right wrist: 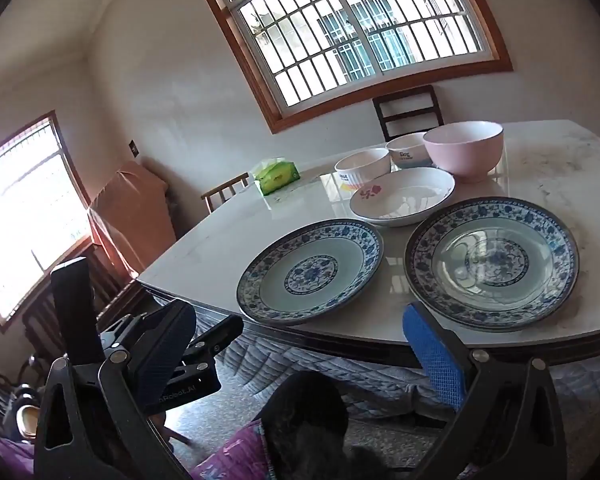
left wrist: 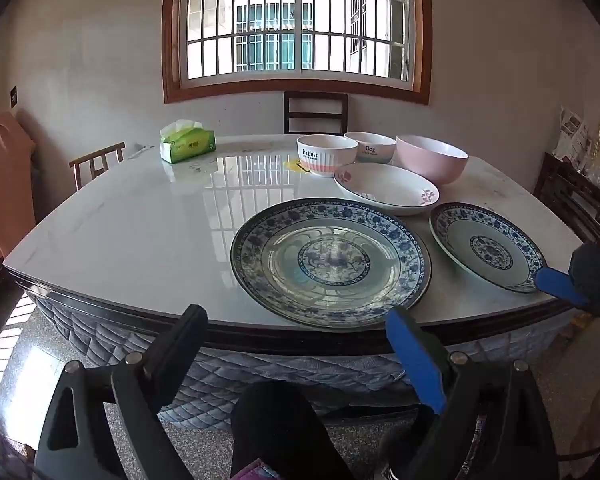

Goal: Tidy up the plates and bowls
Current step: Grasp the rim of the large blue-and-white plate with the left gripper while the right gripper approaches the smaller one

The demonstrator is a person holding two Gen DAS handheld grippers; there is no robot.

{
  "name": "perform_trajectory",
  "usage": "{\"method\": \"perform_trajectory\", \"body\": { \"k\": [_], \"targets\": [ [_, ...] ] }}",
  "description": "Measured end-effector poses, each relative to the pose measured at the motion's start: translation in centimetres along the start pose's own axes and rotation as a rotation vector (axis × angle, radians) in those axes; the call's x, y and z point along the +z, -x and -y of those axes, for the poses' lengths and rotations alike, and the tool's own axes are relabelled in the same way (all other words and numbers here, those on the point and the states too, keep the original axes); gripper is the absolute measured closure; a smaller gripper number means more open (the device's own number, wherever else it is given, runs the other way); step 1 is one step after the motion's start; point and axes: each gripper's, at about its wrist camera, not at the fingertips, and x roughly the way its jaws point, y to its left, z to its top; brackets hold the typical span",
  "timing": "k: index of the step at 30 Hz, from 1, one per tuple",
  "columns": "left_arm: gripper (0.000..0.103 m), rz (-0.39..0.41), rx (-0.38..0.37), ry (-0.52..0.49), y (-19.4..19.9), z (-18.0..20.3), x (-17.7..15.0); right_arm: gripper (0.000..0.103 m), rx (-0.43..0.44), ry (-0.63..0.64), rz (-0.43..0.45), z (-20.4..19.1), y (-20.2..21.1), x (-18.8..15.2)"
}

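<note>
A large blue-patterned plate (left wrist: 330, 260) lies at the table's near edge, a smaller blue-patterned plate (left wrist: 486, 246) to its right. Behind them sit a white flowered dish (left wrist: 386, 188), a "Rabbit" bowl (left wrist: 326, 154), a "Dog" bowl (left wrist: 370, 147) and a pink bowl (left wrist: 432, 158). In the right wrist view the plates (right wrist: 310, 270) (right wrist: 492, 264), dish (right wrist: 402, 196) and pink bowl (right wrist: 464, 148) show too. My left gripper (left wrist: 296, 332) is open and empty, just short of the large plate. My right gripper (right wrist: 292, 332) is open and empty, below the table edge.
A green tissue pack (left wrist: 188, 142) sits far left on the white table (left wrist: 140, 220). Wooden chairs (left wrist: 315, 112) stand at the far and left sides. My left gripper's body (right wrist: 156, 352) shows at the lower left in the right wrist view. My knee is below.
</note>
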Motion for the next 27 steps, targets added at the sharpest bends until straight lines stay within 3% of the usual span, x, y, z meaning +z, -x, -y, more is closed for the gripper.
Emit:
{"method": "perform_trajectory", "body": {
  "k": [2,6,8,16,22,27],
  "targets": [
    [0.010,-0.105,-0.032,0.057,-2.0,-1.2,5.0,0.000,0.055,-0.079,-0.050,1.0,-1.2,0.4],
    [0.010,-0.183,-0.066,0.161,-3.2,-3.6,7.6,0.003,0.133,-0.228,-0.126,3.1,-3.4,1.1],
    [0.010,-0.205,-0.077,0.192,-3.8,-4.6,8.5,0.011,0.127,-0.272,-0.156,3.9,-4.2,1.7],
    [0.010,-0.291,-0.096,0.243,-6.9,-6.0,9.8,0.025,0.104,-0.353,-0.231,5.3,-7.0,2.8],
    [0.027,-0.368,-0.137,0.291,-9.3,-7.3,9.9,0.035,0.055,-0.355,-0.265,6.1,-8.2,3.6],
    [0.029,-0.409,-0.145,0.312,-10.6,-7.9,9.7,0.037,0.038,-0.382,-0.284,6.6,-8.9,3.2]
  ]
}}
